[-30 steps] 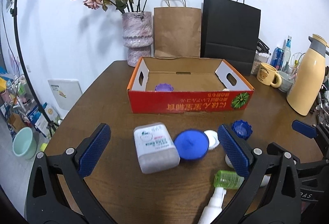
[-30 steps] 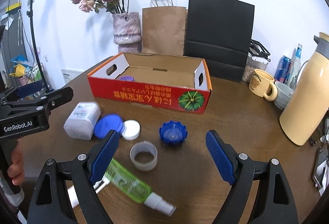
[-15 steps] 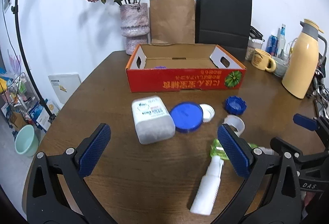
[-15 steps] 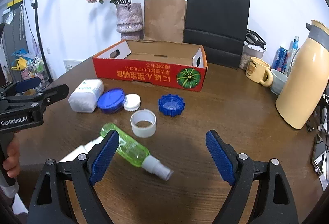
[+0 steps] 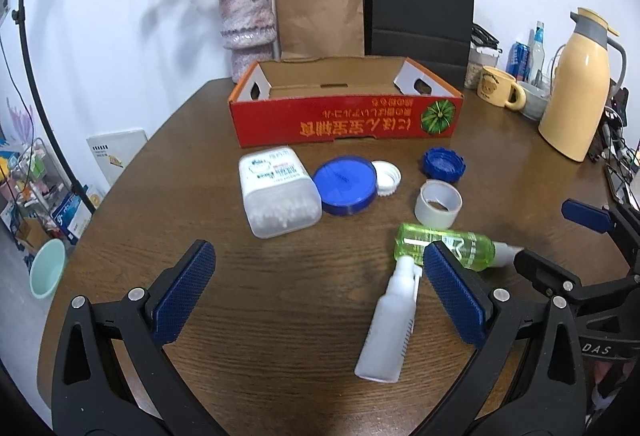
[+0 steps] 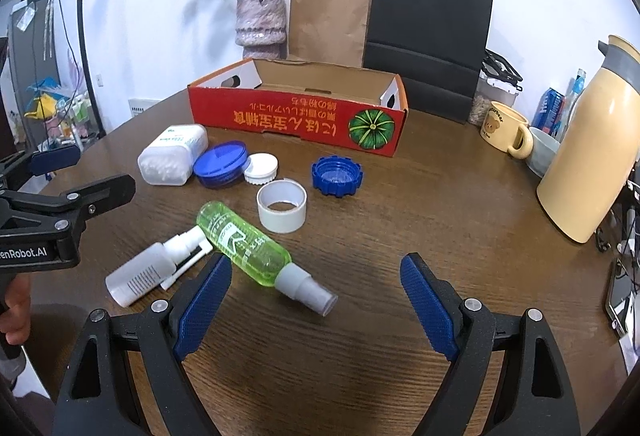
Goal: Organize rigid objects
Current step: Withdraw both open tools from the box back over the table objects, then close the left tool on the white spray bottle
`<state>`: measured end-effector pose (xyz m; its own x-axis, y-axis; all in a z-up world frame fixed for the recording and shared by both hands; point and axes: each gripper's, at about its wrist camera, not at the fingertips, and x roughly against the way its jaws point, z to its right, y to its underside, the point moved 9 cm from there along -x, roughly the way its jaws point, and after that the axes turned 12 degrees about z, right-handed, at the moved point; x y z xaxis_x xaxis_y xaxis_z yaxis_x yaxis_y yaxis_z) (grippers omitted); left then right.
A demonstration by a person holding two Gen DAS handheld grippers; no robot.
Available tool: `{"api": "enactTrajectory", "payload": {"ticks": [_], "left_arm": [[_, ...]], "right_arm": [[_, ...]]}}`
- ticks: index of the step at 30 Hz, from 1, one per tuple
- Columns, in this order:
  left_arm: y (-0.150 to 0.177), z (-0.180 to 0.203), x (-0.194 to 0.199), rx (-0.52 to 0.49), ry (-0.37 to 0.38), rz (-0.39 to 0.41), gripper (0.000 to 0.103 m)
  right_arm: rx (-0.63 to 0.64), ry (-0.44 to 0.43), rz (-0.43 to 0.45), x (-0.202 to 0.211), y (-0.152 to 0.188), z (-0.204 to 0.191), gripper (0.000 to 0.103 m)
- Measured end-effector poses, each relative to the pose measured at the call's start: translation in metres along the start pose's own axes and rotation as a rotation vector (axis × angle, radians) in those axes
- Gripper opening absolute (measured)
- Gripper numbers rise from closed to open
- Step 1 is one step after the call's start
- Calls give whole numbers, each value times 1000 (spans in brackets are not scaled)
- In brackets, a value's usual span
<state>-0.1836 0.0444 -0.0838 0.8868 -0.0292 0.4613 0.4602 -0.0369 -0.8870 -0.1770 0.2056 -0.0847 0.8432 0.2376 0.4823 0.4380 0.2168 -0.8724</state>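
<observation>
Dark wood-grain desk (image 5: 280, 316), round-edged. Red cardboard box (image 5: 344, 119), open top, cut-out handles, pumpkin print, sits at the far middle. In front of it lie the loose things: translucent squarish plastic cotton-swab box (image 5: 278, 191) on its side, flat round blue lid (image 5: 345, 184) touching it, small ribbed white cap (image 5: 386, 176) against that lid, notched blue cap (image 5: 444, 164) further right, short white ring (image 5: 438, 204) standing open-end up. Nearer the cameras, a clear green cylindrical spray bottle (image 6: 250, 246) lies on its side, white nozzle pointing to the near right in the right wrist view; an opaque white spray bottle (image 6: 148, 272) lies beside it, nozzle end touching the green one.

Left gripper (image 5: 316, 300): fingers spread wide, blue textured pads, nothing between them, above bare desk near the white bottle. Right gripper (image 6: 316, 306): fingers spread wide too, empty; the green bottle's nozzle lies just ahead between them, not touched. A hand (image 6: 14, 310) holds the left gripper's handle at the right view's left edge.

Background: mottled ceramic vase (image 5: 246, 23) with dried roses, brown paper bag (image 5: 318, 15), black paper bag (image 5: 418, 11), cream thermos (image 5: 576, 87), yellow mug (image 5: 498, 89).

Versus a second ago: both cameras sit lower and further back, the two bottles now fully in view, the box's inside less visible. Objects unmoved.
</observation>
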Motion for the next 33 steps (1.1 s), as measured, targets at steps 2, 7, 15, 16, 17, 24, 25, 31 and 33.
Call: {"api": "enactTrajectory", "payload": {"ticks": [2, 7, 15, 16, 17, 24, 25, 31, 33], "left_arm": [[5, 4, -1, -6, 9, -15, 103], [19, 15, -8, -29, 43, -71, 103], [36, 28, -18, -56, 73, -139, 103], [38, 29, -19, -58, 77, -142, 103], [39, 29, -19, -61, 76, -144, 103], [48, 32, -21, -73, 74, -162, 96], [49, 33, -20, -74, 77, -167, 93], [58, 40, -21, -101, 100, -197, 60], [62, 42, -22, -98, 117, -214, 39]], "right_arm": [[1, 5, -5, -1, 2, 1, 90], [-6, 23, -12, -5, 7, 6, 90], [-23, 34, -23, -10, 13, 11, 90], [-24, 36, -24, -11, 14, 11, 90], [-25, 36, -25, -11, 14, 12, 90], [-16, 31, -33, -14, 18, 8, 90], [-15, 30, -34, -14, 19, 8, 90], [-16, 25, -41, -16, 21, 6, 90], [-15, 23, -44, -17, 22, 5, 90]]}}
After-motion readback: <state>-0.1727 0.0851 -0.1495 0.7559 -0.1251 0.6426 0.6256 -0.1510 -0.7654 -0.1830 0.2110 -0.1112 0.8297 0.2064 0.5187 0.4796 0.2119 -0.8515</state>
